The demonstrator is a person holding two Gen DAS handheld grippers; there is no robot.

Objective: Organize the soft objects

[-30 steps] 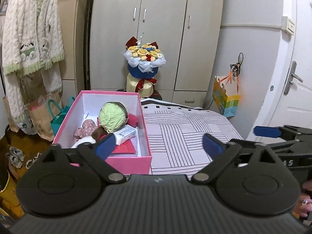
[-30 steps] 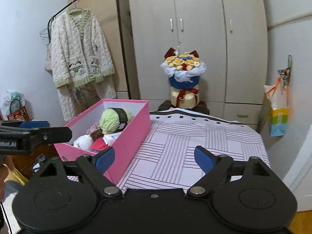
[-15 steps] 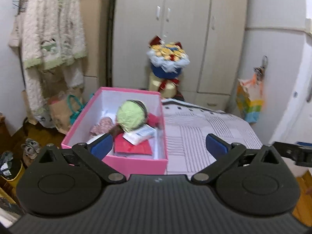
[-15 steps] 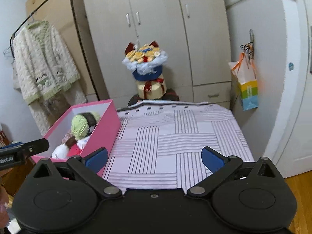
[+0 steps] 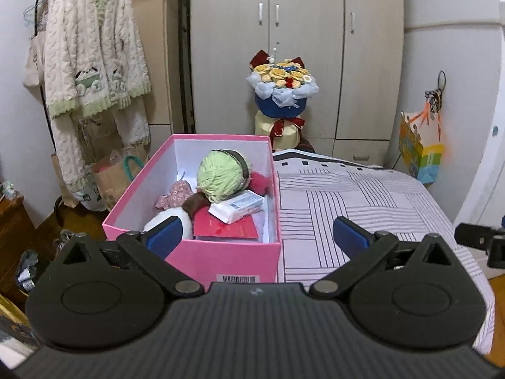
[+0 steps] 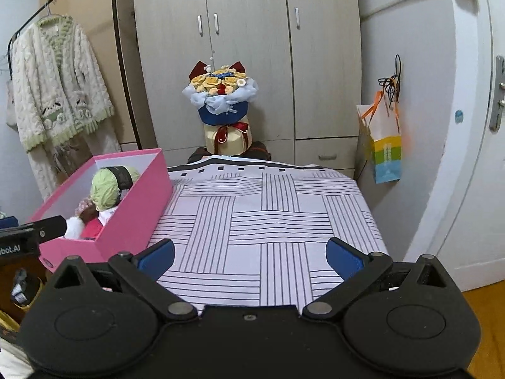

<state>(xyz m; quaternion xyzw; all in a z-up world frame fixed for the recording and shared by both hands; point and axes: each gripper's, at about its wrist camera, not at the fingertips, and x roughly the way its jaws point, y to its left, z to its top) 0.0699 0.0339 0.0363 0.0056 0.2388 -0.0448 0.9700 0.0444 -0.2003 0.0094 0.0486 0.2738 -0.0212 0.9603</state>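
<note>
Both the left gripper (image 5: pixel 257 232) and right gripper (image 6: pixel 249 254) have fingers spread wide and empty, since the soft things already sit gathered in the pink box (image 5: pixel 221 255)

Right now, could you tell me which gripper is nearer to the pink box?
Left. The left gripper hangs open right above the pink box's near end; the right gripper, also open, hovers beside it over the striped cloth.

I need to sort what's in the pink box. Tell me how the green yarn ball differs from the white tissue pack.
The green yarn ball is round and wound in strands; the white tissue pack is flat, rectangular and smooth-wrapped. The yarn ball stands tallest in the pink box and wears a dark band; the tissue pack lies low on a red card and carries printed labelling. They lie next to each other in the box, and both look soft.
</note>
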